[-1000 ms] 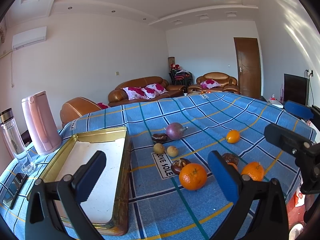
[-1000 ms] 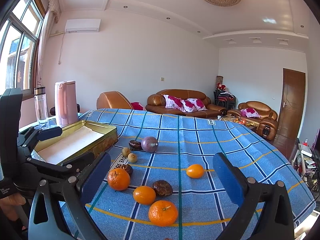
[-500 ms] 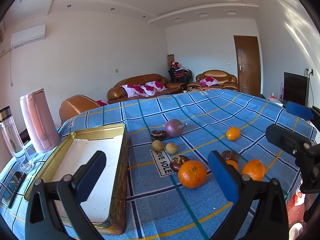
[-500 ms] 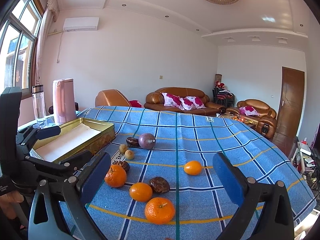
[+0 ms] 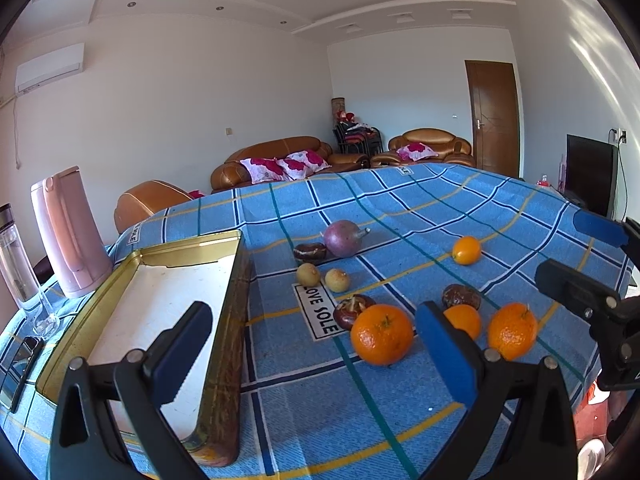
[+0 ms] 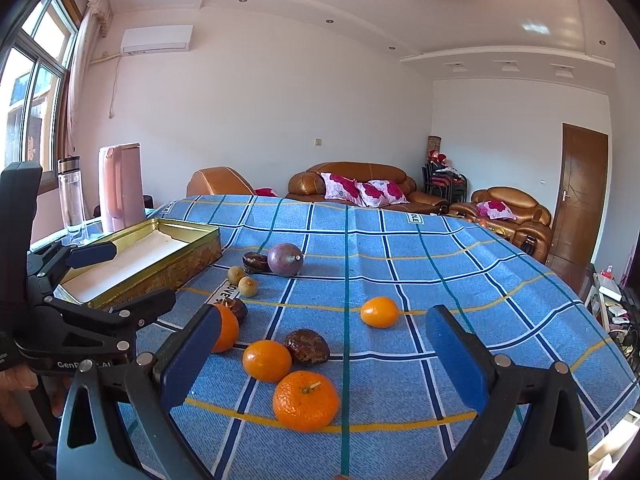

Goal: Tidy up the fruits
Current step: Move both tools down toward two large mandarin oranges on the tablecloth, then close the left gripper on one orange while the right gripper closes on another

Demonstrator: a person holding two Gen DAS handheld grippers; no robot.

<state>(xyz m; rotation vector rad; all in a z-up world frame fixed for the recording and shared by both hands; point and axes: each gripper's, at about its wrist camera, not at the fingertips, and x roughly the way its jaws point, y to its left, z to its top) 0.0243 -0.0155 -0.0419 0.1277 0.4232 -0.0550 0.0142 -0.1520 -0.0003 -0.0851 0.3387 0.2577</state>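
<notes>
Loose fruit lies on a blue checked tablecloth (image 5: 360,408): several oranges, one (image 5: 382,334) nearest my left gripper and one (image 6: 306,400) nearest my right, a purple passion fruit (image 5: 343,232) (image 6: 285,259), two small tan fruits (image 5: 337,280), and dark brown fruits (image 6: 307,346). A gold tin tray (image 5: 230,320) (image 6: 188,258) stands empty at the left. My left gripper (image 5: 312,354) is open and empty above the tray's near right corner. My right gripper (image 6: 324,358) is open and empty above the nearest oranges.
A pink kettle (image 5: 68,232) (image 6: 120,186), a clear bottle (image 5: 18,264) and a phone (image 5: 20,364) stand left of the tray. The table's right edge drops off near a TV (image 5: 590,178). Sofas stand beyond the table's far edge.
Both grippers have dropped slightly lower and closer to the table, so the fruits sit a little higher in view. Both stay open; nothing on the table has moved.
</notes>
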